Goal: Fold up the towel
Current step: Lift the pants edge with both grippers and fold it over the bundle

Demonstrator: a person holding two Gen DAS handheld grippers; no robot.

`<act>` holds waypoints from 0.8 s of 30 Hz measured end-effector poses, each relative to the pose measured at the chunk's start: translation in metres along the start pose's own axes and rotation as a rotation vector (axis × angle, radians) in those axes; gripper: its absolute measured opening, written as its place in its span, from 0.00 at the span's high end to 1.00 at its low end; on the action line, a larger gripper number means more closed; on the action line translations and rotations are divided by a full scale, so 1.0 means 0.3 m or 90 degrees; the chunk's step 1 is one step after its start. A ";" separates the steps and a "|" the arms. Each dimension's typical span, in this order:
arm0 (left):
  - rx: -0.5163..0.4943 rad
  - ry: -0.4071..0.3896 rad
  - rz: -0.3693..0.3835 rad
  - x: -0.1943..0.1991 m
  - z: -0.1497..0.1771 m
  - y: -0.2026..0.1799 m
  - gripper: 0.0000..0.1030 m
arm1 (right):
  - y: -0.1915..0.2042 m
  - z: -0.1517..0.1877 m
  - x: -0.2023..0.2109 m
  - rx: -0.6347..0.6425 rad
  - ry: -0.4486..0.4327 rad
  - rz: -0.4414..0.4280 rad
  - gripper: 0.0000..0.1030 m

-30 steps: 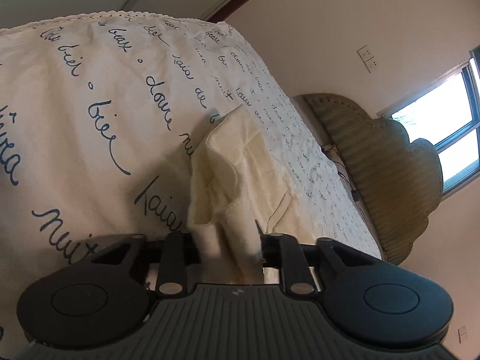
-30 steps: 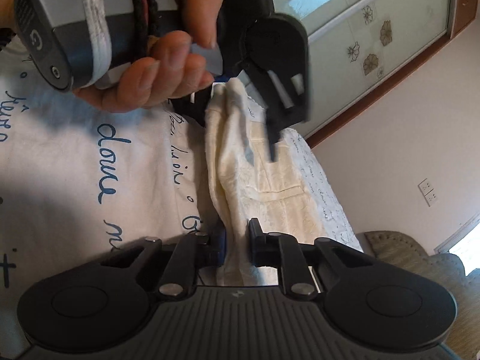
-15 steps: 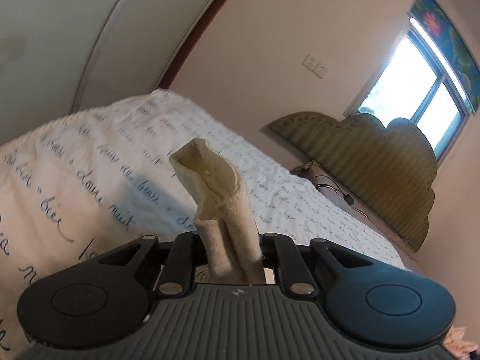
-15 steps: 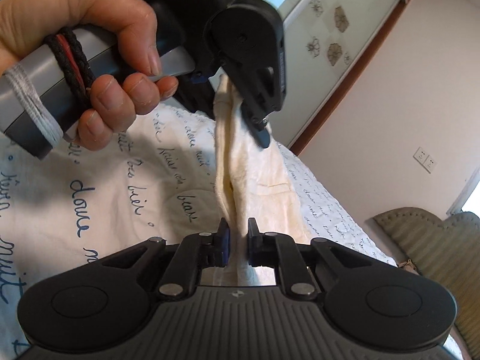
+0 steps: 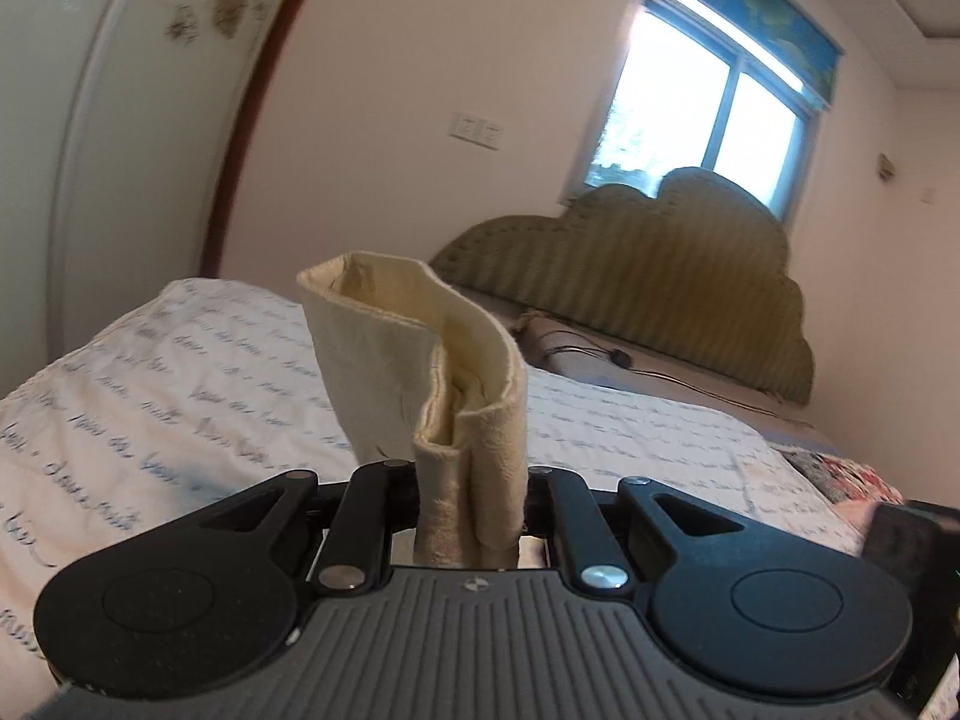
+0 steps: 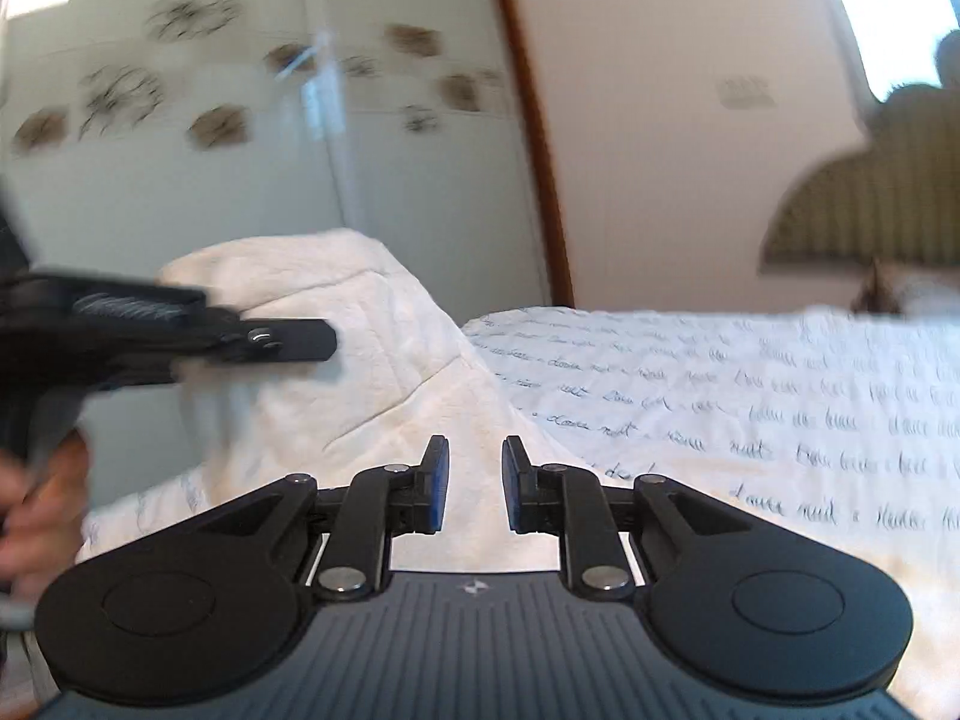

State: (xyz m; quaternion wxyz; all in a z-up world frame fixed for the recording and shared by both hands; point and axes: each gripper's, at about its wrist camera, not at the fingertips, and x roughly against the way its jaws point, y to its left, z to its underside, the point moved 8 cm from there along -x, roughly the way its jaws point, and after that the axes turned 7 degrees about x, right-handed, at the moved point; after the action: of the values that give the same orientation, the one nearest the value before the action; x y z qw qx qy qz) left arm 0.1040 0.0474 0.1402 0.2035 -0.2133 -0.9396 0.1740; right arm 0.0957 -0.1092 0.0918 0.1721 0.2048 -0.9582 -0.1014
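Note:
The cream towel (image 5: pixel 420 360) stands up folded out of my left gripper (image 5: pixel 471 498), which is shut on its bunched lower part above the bed. In the right wrist view the same towel (image 6: pixel 372 372) hangs as a pale drape from the left gripper (image 6: pixel 300 342), which a hand (image 6: pixel 36 516) holds at the left edge. My right gripper (image 6: pixel 475 480) sits just in front of the drape. Its jaws are opening, and the blue pads (image 6: pixel 438 480) stand apart with cloth showing in the gap and neither pad pressing on it.
The bed's white cover with blue script (image 5: pixel 150 408) fills the foreground, also in the right wrist view (image 6: pixel 750 408). A green padded headboard (image 5: pixel 660 276) stands under a window (image 5: pixel 720 102). Wardrobe doors (image 6: pixel 240 150) rise behind. A dark object (image 5: pixel 912 546) shows at the right edge.
Both views have rolled from tilted to level. My left gripper has lifted the towel up off the bed. The right gripper's pads, shut on the towel before, have parted.

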 end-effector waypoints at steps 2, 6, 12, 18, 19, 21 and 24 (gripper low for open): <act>-0.010 0.012 0.024 -0.018 0.022 -0.071 0.86 | -0.029 0.003 0.013 -0.102 -0.033 -0.054 0.82; -0.041 0.024 0.043 -0.062 0.071 -0.195 0.86 | -0.095 0.009 0.074 -0.151 -0.059 -0.053 0.82; -0.051 0.055 0.098 -0.151 0.158 -0.369 0.85 | -0.263 0.016 0.205 -0.198 -0.090 -0.009 0.82; -0.081 0.083 0.142 -0.239 0.270 -0.542 0.82 | -0.399 0.056 0.331 -0.238 -0.106 0.045 0.82; -0.084 0.090 0.150 -0.254 0.292 -0.568 0.82 | -0.421 0.066 0.355 -0.240 -0.105 0.054 0.82; -0.087 0.104 0.162 -0.285 0.338 -0.612 0.81 | -0.460 0.083 0.389 -0.242 -0.101 0.076 0.82; -0.103 0.124 0.178 -0.324 0.414 -0.681 0.80 | -0.519 0.119 0.447 -0.259 -0.095 0.106 0.82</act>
State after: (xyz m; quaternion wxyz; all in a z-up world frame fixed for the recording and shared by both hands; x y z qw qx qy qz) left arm 0.0603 -0.2018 0.0886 0.2493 -0.3735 -0.8875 0.1033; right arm 0.0232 -0.3016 0.0563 0.1466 0.0781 -0.9417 -0.2927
